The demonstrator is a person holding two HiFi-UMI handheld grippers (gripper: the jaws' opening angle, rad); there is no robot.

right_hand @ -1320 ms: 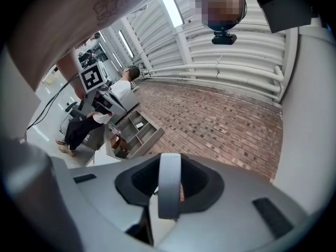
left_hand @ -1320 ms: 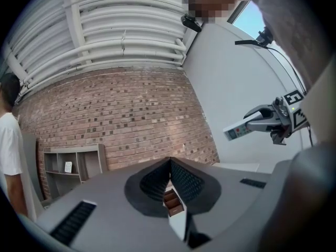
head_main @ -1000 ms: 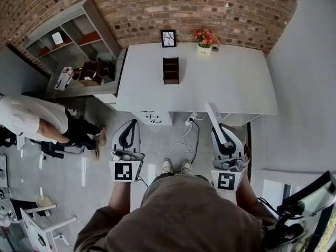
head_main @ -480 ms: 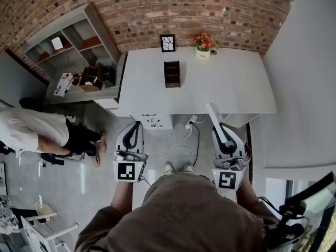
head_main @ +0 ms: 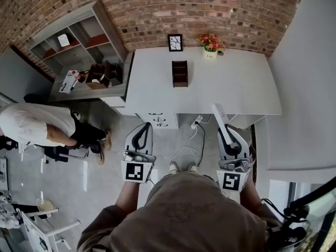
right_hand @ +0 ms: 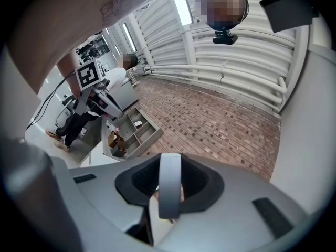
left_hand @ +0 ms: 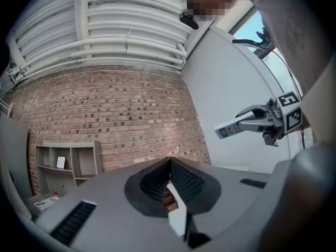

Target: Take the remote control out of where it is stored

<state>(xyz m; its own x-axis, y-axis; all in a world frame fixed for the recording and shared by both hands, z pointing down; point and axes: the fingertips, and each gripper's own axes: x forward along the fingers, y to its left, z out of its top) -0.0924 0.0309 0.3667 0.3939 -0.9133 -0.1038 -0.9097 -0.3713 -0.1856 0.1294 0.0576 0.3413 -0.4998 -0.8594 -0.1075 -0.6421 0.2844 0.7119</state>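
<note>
The slim white remote control (head_main: 217, 114) juts forward, clamped in the jaws of the right gripper (head_main: 223, 131).

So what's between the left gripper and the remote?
Head view: only floor, with a white cable trailing down from the desk; the right gripper holds the remote.

An office: white desk (head_main: 236, 83), shelves (head_main: 79, 38), brick wall (head_main: 220, 9).

Your head camera looked steeply down from high up, past your own shoulders, at the white table (head_main: 236, 83) and the floor (head_main: 105, 185). The cameras on your left gripper (head_main: 142, 127) and right gripper (head_main: 226, 133) sat just behind the jaws and looked out across the room. All three saw the brick wall (head_main: 220, 9) and the shelf (head_main: 79, 38).
</note>
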